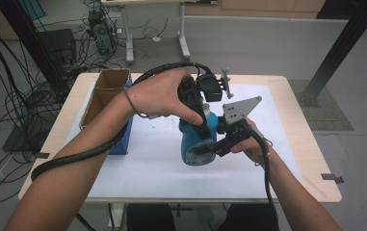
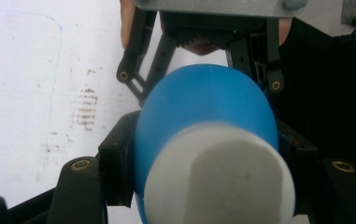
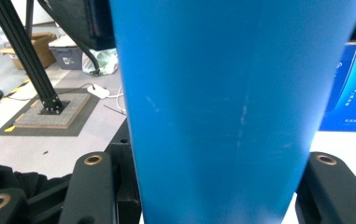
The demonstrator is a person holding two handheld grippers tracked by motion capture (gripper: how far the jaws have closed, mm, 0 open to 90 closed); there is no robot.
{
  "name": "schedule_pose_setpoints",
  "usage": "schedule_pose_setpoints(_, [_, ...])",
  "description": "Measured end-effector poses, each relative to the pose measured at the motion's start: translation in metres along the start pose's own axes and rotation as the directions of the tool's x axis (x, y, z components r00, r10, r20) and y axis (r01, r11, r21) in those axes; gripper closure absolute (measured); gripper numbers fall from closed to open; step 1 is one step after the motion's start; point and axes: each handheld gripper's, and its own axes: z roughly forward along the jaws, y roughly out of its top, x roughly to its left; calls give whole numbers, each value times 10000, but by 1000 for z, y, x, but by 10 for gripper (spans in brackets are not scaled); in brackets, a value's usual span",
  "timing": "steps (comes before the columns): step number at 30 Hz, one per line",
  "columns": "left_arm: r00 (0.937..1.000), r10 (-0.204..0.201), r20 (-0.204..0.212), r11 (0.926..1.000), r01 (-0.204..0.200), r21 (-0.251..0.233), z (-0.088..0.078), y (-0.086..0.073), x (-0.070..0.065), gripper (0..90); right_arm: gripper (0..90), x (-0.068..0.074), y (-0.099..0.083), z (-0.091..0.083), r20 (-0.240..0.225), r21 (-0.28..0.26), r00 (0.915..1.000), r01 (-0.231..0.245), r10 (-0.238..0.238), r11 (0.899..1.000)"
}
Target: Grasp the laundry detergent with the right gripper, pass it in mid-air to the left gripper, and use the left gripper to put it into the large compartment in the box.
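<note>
High view: a blue bottle point(image 1: 198, 142) is standing upright near the middle of the white mat point(image 1: 137, 173) on the table point(image 1: 65, 120), with both grippers closing on it.
Left gripper: the left gripper point(image 1: 201, 115) is coming down onto the top of the bottle, its jaws pressing on the upper part; the left hand point(image 1: 159, 94) is wrapping around the gripper body.
Left gripper view: the black jaws are squeezing the blue shoulder of the bottle point(image 2: 203, 107) from both sides, just under its white cap point(image 2: 220, 179); the pads are touching the plastic with no gap showing.
Right gripper: the right gripper point(image 1: 210, 148) is reaching in from the right at the lower body of the bottle, with the right hand point(image 1: 251, 144) behind it and the grey three-cornered plate point(image 1: 241, 109) standing above it.
Right gripper view: the jaws are clamping the blue wall of the bottle point(image 3: 227, 107), which is rising between them; they are closed as far as the bottle lets them.
Beside the bottle: a blue carton point(image 1: 123, 139) is lying at the left edge of the mat, well apart from the bottle, and an open cardboard box point(image 1: 105, 91) is sitting just behind it.
Cables: a black cable point(image 1: 82, 154) is trailing from the left gripper along the left forearm.
</note>
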Motion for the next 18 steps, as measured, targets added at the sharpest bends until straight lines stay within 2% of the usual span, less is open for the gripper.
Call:
schedule_pose_setpoints(2, [10000,42,-8,9999,-42,137,0,1,0,376,443,0,-1,0,41,-45,10000,31,-31,10000])
schedule_pose_setpoints(7, [10000,-68,-16,9999,68,97,1,1,0,376,432,0,-3,2,52,-237,10000,-41,43,9997])
schedule_pose_setpoints(11, [10000,-13,-86,9999,15,155,2,1,-1,376,366,1,-3,0,322,-722,9995,32,-9,9974])
schedule_pose_setpoints(18, [9998,-145,-142,9999,146,77,-1,0,-1,377,250,-1,-5,0,493,-528,9984,-262,288,9983])
